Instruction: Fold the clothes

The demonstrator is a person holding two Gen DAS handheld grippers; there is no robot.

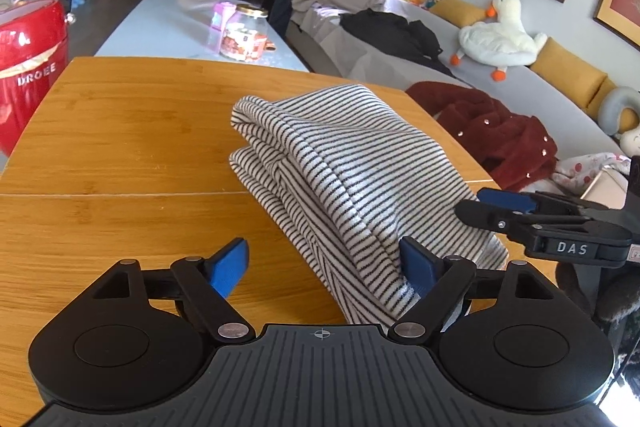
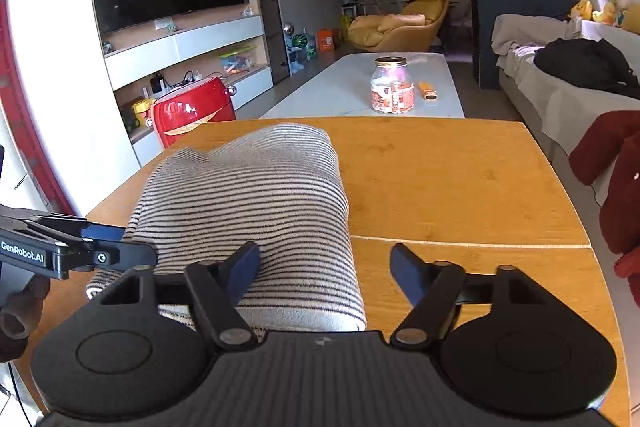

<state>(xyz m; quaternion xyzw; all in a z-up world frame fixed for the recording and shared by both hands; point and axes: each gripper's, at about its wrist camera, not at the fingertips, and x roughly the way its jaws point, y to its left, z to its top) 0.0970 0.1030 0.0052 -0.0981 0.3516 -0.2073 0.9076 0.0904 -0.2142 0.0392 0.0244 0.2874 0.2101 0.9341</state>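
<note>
Wooden bench [image 1: 120, 131] fills both views, sofa w/ clothes off to my right. Striped top [image 1: 340, 171] lies on it in a thick folded bundle, layers stacked, near the right edge. Left claw [image 1: 324, 267] gapes wide, holding nothing, right pad just touching cloth. Right claw [image 2: 324, 271] likewise wide, empty, left pad on the bundle's near end. Could be mid-fold or finished; can't tell. Any press should stay flat & even. Bare bench lies left of the bundle; right edge is close.

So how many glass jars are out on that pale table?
1. A single glass jar with a gold lid stands on the pale table, beyond the wooden table. Others may lie out of view.
</note>
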